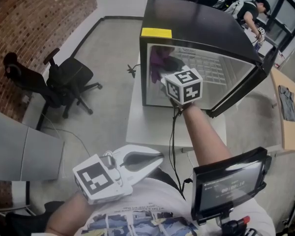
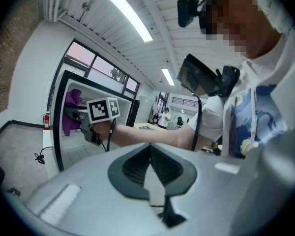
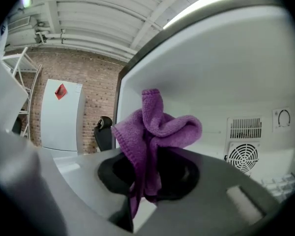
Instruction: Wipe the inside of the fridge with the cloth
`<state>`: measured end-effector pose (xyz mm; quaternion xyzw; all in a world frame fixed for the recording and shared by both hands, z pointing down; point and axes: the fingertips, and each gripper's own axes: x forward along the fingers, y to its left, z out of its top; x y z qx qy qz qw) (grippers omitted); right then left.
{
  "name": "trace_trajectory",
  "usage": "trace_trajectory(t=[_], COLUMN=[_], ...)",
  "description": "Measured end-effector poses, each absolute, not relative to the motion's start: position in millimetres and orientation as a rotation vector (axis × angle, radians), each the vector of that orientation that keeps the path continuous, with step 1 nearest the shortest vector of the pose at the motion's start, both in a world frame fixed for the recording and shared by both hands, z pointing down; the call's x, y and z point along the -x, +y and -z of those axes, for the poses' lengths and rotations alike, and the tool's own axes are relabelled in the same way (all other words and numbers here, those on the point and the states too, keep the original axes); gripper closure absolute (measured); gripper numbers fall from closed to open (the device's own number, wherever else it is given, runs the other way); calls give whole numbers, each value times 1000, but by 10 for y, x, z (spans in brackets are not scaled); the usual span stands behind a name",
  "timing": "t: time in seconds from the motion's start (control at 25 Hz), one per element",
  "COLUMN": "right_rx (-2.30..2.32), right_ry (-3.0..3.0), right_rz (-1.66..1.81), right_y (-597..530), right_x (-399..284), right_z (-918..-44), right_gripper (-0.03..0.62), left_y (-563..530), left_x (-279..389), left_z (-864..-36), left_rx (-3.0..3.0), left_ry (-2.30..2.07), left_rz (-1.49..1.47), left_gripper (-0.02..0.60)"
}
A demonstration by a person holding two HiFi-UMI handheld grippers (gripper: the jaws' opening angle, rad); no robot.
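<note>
1. A workshop with a brick wall (image 1: 34,28) and a bare concrete floor; a black office chair (image 1: 71,80) stands off to the left.
2. A small black fridge (image 1: 196,28) sits on a white table (image 1: 137,127), at its far edge, with the door (image 1: 246,85) swung open to the right.
3. The right gripper (image 3: 148,173) is clamped on a purple cloth (image 3: 157,127), held at the left side of the fridge opening and close to the white inner wall. I cannot tell whether the cloth touches the wall.
4. The left gripper (image 2: 150,156) is held low by the person's body, well apart from the fridge, with its jaws together and nothing between them.
5. The cloth looks light, soft and floppy. It is pinched at a bunched fold, and the loose end stands above the jaws, so it would probably drag and fold while rubbing. A grip near the middle with a pad of cloth in front should wipe best.
6. The fan grille (image 3: 243,157) and dial (image 3: 283,117) on the back wall look snag-prone.
7. A yellow sticker (image 1: 156,33) on the fridge's top front corner shows no legible print, and text on the chest screen (image 1: 228,183) is too blurred to read.
</note>
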<state>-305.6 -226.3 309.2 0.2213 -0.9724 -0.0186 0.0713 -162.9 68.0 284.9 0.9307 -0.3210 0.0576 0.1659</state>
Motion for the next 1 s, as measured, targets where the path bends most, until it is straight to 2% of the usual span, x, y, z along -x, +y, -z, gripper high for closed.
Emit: trace_trajectory(t=[0.48, 1.0], right_rx=[-769, -1171], right_ry=[-2910, -2667], right_rz=[131, 213], right_y=[-2050, -3058], right_x=[2654, 1292], right_z=[-3005, -3000], right_gripper=[516, 516], left_y=[850, 426], left_x=[1517, 1147], left_z=[-2915, -2919], left_rx=[-2693, -2764], left_ry=[-800, -677], left_rz=[-177, -162], left_gripper=[575, 575])
